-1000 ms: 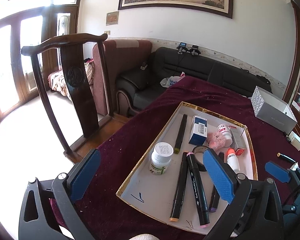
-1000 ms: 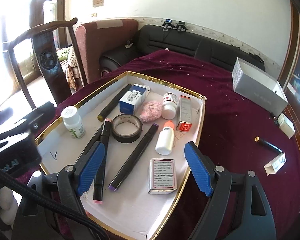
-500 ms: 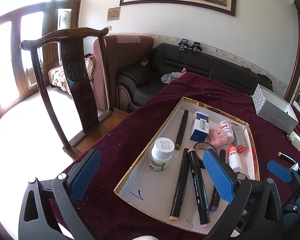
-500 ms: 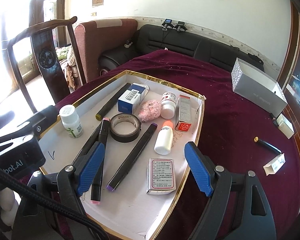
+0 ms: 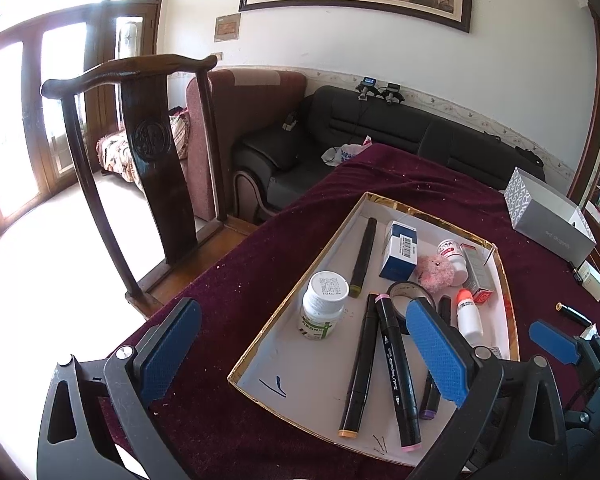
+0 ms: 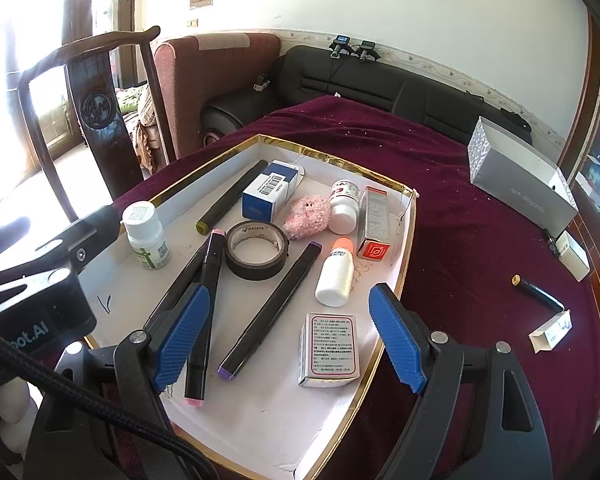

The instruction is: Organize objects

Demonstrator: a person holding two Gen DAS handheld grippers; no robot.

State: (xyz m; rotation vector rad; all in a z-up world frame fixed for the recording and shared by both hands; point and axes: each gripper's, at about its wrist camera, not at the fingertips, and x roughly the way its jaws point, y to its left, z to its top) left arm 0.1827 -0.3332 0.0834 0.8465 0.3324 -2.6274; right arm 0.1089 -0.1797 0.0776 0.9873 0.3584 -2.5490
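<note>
A white gold-rimmed tray (image 6: 406, 256) (image 5: 332, 236) on the maroon tablecloth holds several markers (image 6: 270, 308), a black tape roll (image 6: 257, 255), a pink fuzzy toy (image 6: 306, 222), white bottles (image 6: 336, 276) (image 5: 323, 310), a blue box (image 6: 270, 195), a red-ended box (image 6: 375, 222) and a small white box (image 6: 329, 349). My right gripper (image 6: 290, 336) is open and empty above the tray's near end. My left gripper (image 5: 302, 350) is open and empty above the tray's near left corner.
A grey box (image 6: 520, 180) lies at the far right of the table. A black pen (image 6: 538, 290) and small white boxes (image 6: 550, 334) lie right of the tray. A wooden chair (image 5: 148, 152) stands left, and a black sofa (image 5: 380, 136) is behind the table.
Both grippers have drawn back and up a little, so the tray sits slightly farther away. Both stay open and empty. No object has moved.
</note>
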